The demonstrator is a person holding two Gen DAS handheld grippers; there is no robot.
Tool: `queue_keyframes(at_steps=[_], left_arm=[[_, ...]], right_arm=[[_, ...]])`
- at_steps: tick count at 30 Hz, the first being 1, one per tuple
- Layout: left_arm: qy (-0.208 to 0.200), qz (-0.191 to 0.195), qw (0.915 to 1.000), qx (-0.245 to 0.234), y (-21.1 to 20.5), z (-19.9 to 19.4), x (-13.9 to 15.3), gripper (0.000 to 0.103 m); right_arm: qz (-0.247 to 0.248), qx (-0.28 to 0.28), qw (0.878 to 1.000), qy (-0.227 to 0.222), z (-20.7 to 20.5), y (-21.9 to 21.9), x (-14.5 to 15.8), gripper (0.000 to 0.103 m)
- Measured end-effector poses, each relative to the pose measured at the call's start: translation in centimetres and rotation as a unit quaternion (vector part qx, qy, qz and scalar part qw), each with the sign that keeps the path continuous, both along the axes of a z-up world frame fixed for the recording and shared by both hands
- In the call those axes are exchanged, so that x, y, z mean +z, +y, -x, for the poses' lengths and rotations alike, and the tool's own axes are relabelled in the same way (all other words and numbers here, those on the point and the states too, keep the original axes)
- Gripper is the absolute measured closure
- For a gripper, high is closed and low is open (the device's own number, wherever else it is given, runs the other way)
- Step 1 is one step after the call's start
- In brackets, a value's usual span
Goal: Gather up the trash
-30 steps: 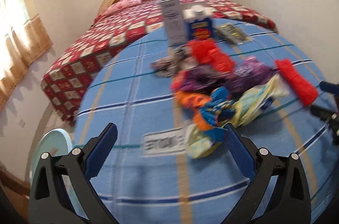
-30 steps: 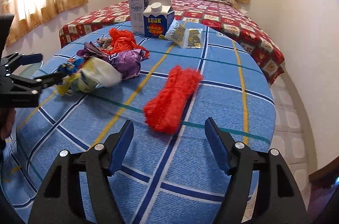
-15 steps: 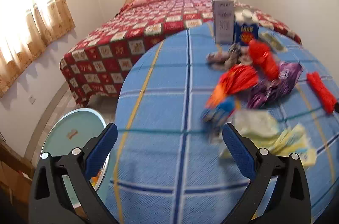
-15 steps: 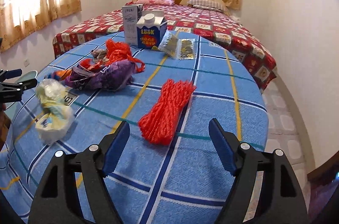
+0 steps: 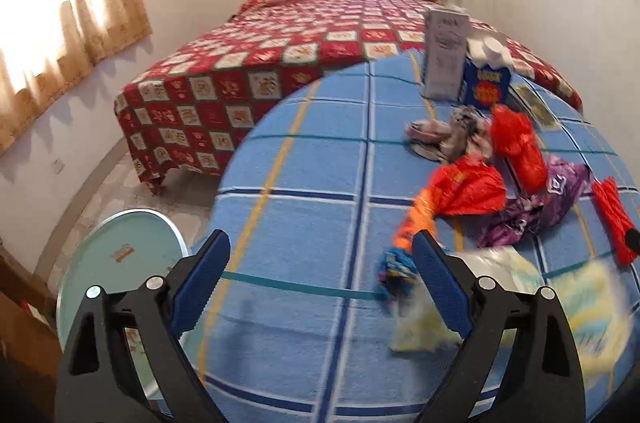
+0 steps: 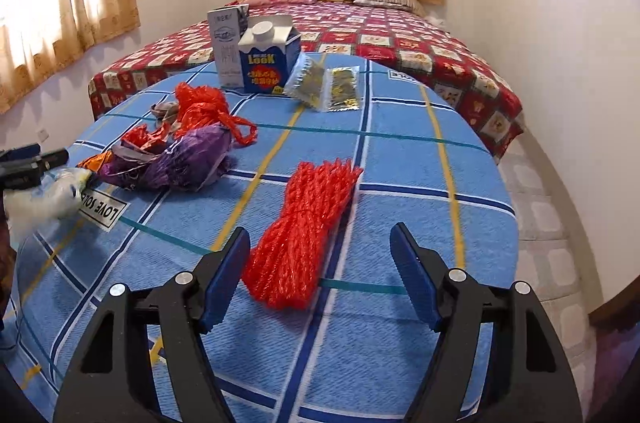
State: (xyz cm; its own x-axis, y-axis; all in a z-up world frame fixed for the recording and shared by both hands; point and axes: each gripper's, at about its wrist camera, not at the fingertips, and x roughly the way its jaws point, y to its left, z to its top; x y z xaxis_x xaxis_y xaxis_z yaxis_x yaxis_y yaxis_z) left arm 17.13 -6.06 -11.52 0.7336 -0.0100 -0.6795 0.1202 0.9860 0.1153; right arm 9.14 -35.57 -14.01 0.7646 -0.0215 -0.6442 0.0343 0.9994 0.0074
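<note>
Trash lies on a round table under a blue checked cloth. A red mesh bundle has its near end between the fingers of my right gripper. Those jaws are closing and the pads are clear of it. My left gripper hangs wide over bare cloth, its jaws closing on nothing. A small blue-and-orange wrapper sits just inside its right finger. A blurred pale yellow bag lies to the right of that. Further back are an orange bag, a purple bag and a red bag.
A blue milk carton, a white carton and two foil packets stand at the table's far edge. A teal bin lid sits low to the table's left. A red quilted bed fills the room behind.
My left gripper has swung left, so the trash pile now sits to its right. The pale yellow bag has come away from the pile toward the table's near edge. My right gripper has barely moved.
</note>
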Motion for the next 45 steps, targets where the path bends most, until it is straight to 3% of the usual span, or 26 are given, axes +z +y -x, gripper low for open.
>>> queue_keyframes(at_steps=[6, 13, 16, 18, 20, 23, 28, 36, 45], left_arm=[[0.025, 0.001, 0.9996, -0.014, 0.3, 0.0, -1.3, 0.013], [0.024, 0.014, 0.9984, -0.049, -2.1, 0.4, -2.0, 0.015], [0.032, 0.030, 0.9965, -0.071, -2.7, 0.2, -2.0, 0.036], [0.049, 0.048, 0.9934, -0.092, -3.0, 0.2, -2.0, 0.065], [0.062, 0.048, 0.9915, -0.104, -3.2, 0.3, -2.3, 0.082], [0.059, 0.040, 0.9916, -0.108, -3.2, 0.6, -2.5, 0.090], [0.053, 0.040, 0.9917, -0.110, -2.6, 0.7, -1.9, 0.093], [0.010, 0.029, 0.9940, -0.105, -0.7, 2.2, 1.1, 0.093], [-0.018, 0.010, 0.9972, -0.072, 3.7, 4.3, 3.4, 0.093]], right_arm=[[0.003, -0.004, 1.000, 0.005, 0.1, -0.1, -0.4, 0.031], [0.004, 0.001, 1.000, 0.017, -0.4, 0.2, -0.7, 0.035], [-0.004, 0.012, 0.999, 0.034, -0.8, 0.3, -1.2, 0.052], [-0.012, 0.027, 0.998, 0.049, -1.1, 0.5, -1.7, 0.065], [-0.016, 0.036, 0.998, 0.052, -1.0, 0.8, -1.8, 0.076], [-0.020, 0.043, 0.998, 0.049, -0.8, 1.1, -1.8, 0.083], [-0.021, 0.044, 0.998, 0.029, -0.4, 1.4, -1.2, 0.087], [-0.021, 0.038, 0.999, -0.014, 0.2, 1.5, 1.0, 0.088], [-0.019, 0.097, 0.994, -0.040, -1.5, 5.7, 3.7, 0.088]])
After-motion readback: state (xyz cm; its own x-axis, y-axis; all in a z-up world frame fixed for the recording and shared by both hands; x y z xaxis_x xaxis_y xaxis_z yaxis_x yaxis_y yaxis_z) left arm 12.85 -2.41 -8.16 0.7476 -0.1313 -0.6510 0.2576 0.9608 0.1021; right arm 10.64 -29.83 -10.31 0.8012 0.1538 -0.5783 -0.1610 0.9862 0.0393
